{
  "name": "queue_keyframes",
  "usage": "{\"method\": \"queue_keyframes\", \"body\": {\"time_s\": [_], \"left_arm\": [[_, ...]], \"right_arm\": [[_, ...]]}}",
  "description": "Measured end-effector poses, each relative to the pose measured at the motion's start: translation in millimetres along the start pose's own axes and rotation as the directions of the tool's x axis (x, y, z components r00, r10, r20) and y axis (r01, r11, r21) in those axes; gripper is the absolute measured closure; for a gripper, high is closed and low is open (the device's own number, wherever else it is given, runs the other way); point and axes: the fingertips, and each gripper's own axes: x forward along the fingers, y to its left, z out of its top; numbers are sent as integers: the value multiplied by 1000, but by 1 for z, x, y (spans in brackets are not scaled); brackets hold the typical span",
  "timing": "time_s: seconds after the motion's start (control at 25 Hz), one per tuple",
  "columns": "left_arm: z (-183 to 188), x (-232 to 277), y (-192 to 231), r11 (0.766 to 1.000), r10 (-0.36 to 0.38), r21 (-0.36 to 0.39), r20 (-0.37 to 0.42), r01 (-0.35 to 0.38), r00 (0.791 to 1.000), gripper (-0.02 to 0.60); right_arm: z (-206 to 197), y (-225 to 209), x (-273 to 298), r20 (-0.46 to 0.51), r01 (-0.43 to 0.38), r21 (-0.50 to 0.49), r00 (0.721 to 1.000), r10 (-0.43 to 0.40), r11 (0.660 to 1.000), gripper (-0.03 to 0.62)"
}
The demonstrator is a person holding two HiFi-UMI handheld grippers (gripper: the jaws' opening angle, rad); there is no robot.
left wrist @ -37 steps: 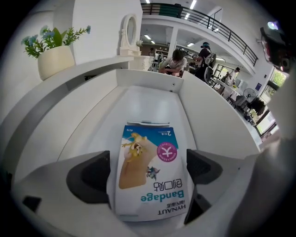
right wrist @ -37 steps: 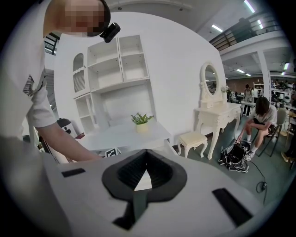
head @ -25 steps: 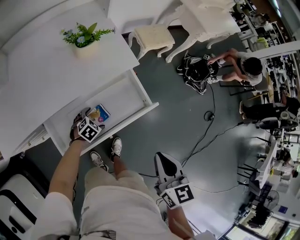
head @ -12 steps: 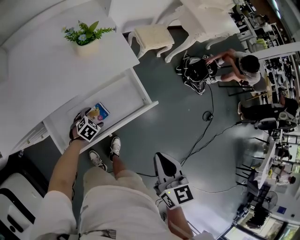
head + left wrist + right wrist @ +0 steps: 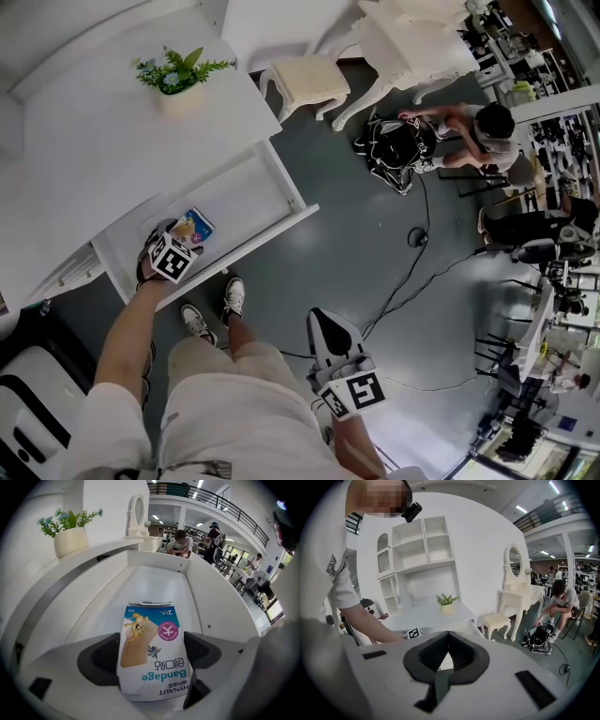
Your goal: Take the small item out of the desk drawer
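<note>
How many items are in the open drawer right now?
1: the bandage packet in the drawer, between the jaws of the left hand-held gripper, which have just been closing onto it. Anything beneath that gripper would be hidden.

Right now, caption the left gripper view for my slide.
Left claw, jaws just closing, pinches the bandage packet inside the white drawer.

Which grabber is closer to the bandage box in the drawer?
Left. The left gripper, its jaws just closing, grips the bandage box in the drawer; the right gripper hangs over the floor, well away.
</note>
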Motion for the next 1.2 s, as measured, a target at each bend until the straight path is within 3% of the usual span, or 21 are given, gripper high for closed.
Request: {"method": "queue_keyframes", "body": {"time_s": [0.28, 0.72, 1.2], "left_arm": [[12, -27, 7, 999, 44, -31, 89, -41, 995, 146], [16, -88, 7, 990, 100, -120, 249, -72, 963, 146], [-2, -173, 21, 966, 205, -227, 390, -122, 898, 146]], "right_arm": [[10, 12, 3, 35, -33, -16, 999, 34, 999, 585], [13, 55, -6, 62, -96, -52, 993, 100, 994, 585], [29, 114, -23, 116, -144, -95, 981, 154, 985, 585]]}}
